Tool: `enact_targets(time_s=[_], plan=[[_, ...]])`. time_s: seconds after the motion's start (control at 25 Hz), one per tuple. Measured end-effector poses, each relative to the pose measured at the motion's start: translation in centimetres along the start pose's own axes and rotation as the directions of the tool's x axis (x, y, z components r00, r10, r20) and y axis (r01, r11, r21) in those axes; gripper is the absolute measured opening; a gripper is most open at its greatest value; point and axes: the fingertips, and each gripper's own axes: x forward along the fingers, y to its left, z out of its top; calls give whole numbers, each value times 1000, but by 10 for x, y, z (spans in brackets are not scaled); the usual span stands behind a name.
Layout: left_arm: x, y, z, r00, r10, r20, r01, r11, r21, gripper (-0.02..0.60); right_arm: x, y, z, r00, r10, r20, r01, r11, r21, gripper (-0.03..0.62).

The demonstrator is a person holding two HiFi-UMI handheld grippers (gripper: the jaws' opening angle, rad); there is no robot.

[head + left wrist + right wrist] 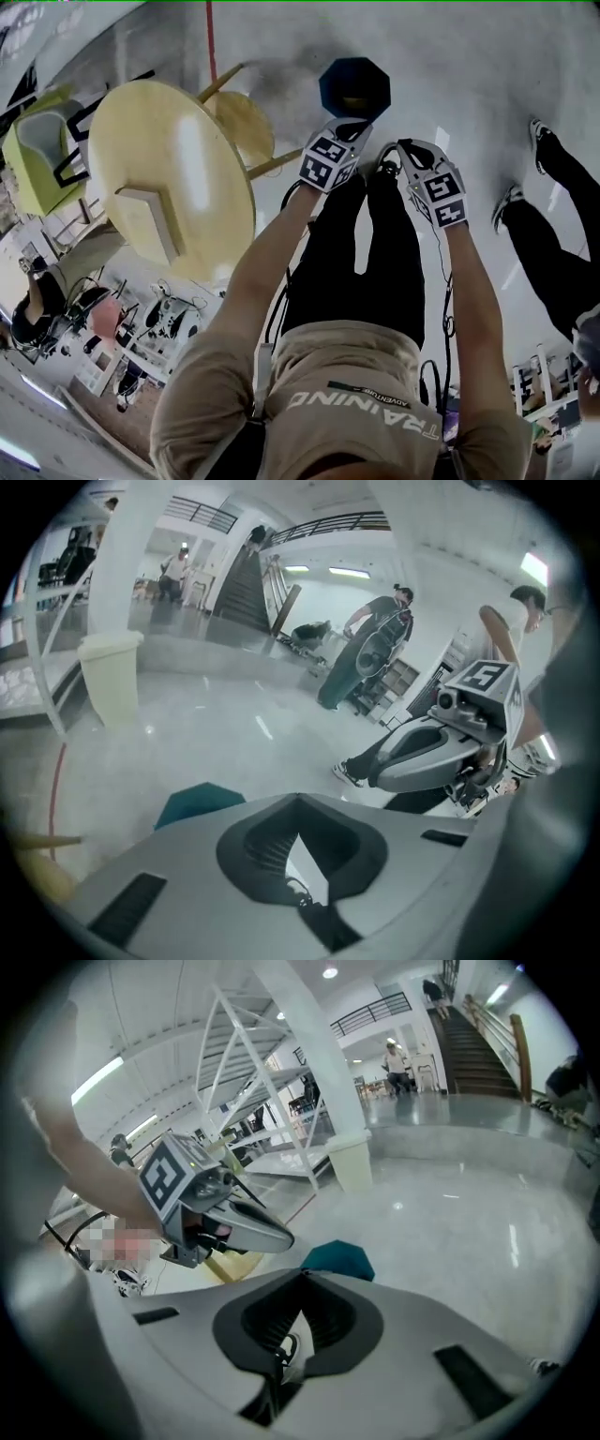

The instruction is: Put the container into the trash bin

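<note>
Two tongs: the left tongs [300, 801] and the right tongs [302, 1274] hang side by side over the floor, their tips slanting down.
Left tongs: clenched, the tips meet and nothing sits between them.
Right tongs: clenched the same way, the tips together on nothing.
Bin: the dark teal eight-sided trash bin [325, 86] stands on the floor with its mouth open, just beyond both tips in the head view and low ahead in each gripper view.
Container: neither gripper holds the container; a dull yellowish patch shows inside the bin's mouth, too small to tell what it is.
Wearer: bare forearms, a beige shirt and black trousers [352, 253] fill the middle of the head view.
Floor: a glossy pale grey floor [469, 66] lies under everything.
Desk: a round pale yellow desk [141, 131] on wooden legs stands to the left of the bin, well apart from it.
On the desk: a pale beige box-like block [150, 217] stands near the edge.
Beside the desk: a smaller round yellow top [246, 122] and, farther left, a lime-green chair [37, 155].
Right side: another person's legs in black trousers [553, 244] cross the floor.
Far off: a cream pedal bin [108, 677] by a white pillar and a dark staircase [239, 592].
</note>
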Motion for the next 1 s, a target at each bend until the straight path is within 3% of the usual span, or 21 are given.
enact_targets(time_s=[0.12,0.36,0.52,0.76,1.0], plan=[[-47,-25,45,996,19,90,-22,999,37,3,-38,12,33,998,-43,43,44,999,-23,-3],[-139,-83,89,983,31,182,-43,997,61,3,-119,50,78,990,-94,109,102,992,-69,-3],[-204,-124,106,972,39,230,-57,996,68,3,-176,85,106,973,-126,193,129,992,-1,-5],[-288,-151,172,922,89,377,-130,988,85,3,-248,128,178,928,-134,348,165,985,-59,-5],[-342,-185,186,903,88,422,-152,981,122,3,-297,167,193,911,-138,389,193,976,-105,-5]])
